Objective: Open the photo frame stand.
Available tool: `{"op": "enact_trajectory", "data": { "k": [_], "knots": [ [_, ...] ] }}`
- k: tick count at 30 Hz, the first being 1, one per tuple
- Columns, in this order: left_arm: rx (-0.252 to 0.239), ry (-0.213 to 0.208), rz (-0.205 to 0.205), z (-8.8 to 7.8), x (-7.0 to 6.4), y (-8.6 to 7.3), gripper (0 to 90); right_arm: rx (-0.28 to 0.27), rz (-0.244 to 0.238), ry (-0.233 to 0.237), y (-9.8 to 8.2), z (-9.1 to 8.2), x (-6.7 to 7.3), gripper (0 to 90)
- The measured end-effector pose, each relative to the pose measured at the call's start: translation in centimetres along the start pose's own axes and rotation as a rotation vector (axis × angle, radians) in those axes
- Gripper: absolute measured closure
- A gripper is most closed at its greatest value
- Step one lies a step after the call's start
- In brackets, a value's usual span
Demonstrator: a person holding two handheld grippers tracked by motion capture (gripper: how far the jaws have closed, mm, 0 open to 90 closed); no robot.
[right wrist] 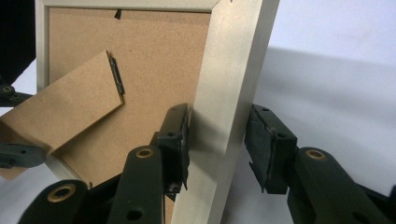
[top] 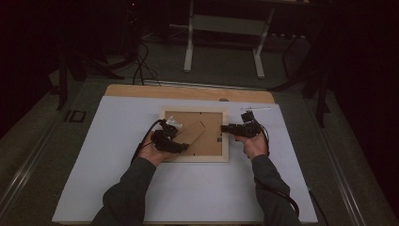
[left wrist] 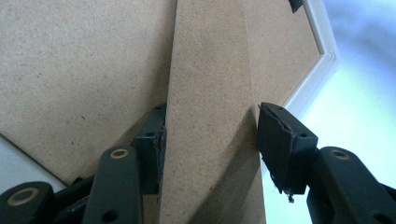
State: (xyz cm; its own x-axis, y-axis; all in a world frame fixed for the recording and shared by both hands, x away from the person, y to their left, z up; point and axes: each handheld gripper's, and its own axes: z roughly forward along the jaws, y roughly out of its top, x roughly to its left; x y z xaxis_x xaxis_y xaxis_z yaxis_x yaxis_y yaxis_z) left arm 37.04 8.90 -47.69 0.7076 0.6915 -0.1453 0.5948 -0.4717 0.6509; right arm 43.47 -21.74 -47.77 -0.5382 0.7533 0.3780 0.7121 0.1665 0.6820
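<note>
near edge: two grey-sleeved forearms come in over the white sheet covering the table [top: 117,188].

left gripper [top: 173,142]: jaws straddle the brown fibreboard easel stand [left wrist: 210,116] on the back of the frame. in the left gripper view one pad [left wrist: 152,149] sits against the stand's edge; the other pad stands just off the opposite edge, a thin gap showing. reading: claw set around the stand, not clenched on it.

right gripper [top: 230,127]: jaws straddle the right side rail of the pale wooden rectangular picture frame [right wrist: 231,93]. inner pad [right wrist: 180,140] touches the rail; the outer pad is apart from it. released, bracing more than gripping, as far as i can tell.

frame lies face down near the middle of the sheet, brown backing board [top: 207,136] up, stand angled up off the board from its hinge clip [right wrist: 116,74].

progress (judgement): frame is positioned and steadied, stand partly lifted. left to do: close on the stand, swing it to its final position.

far: strip of bare wood tabletop [top: 188,92], then a white metal stand [top: 226,28] on the dark floor.
</note>
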Motion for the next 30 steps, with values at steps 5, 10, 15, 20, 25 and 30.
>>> {"op": "enact_trajectory", "data": {
  "k": [5,10,15,20,25,30],
  "knots": [
    [-0.005,0.020,-0.008,0.0,-0.1,0.1,48.4,-0.018,-0.018,-0.015,0.2,-0.2,0.3,60.4],
    [-0.012,0.034,-0.008,0.0,-0.2,0.3,48.9,-0.048,-0.050,-0.037,0.3,-0.6,0.7,60.7],
    [-0.017,0.044,-0.007,0.1,-0.2,0.4,49.3,-0.063,-0.060,-0.049,0.4,-0.8,0.9,61.1],
    [-0.038,0.036,-0.025,0.1,0.0,0.5,50.7,-0.075,-0.062,-0.062,0.4,-0.9,1.0,61.4],
    [-0.043,0.056,-0.008,0.2,-0.3,0.8,51.0,-0.091,-0.067,-0.074,0.5,-1.1,1.0,61.6],
    [-0.046,0.074,0.001,0.3,-0.4,0.9,51.4,-0.112,-0.080,-0.086,0.5,-1.3,1.2,62.0]
  ]
}}
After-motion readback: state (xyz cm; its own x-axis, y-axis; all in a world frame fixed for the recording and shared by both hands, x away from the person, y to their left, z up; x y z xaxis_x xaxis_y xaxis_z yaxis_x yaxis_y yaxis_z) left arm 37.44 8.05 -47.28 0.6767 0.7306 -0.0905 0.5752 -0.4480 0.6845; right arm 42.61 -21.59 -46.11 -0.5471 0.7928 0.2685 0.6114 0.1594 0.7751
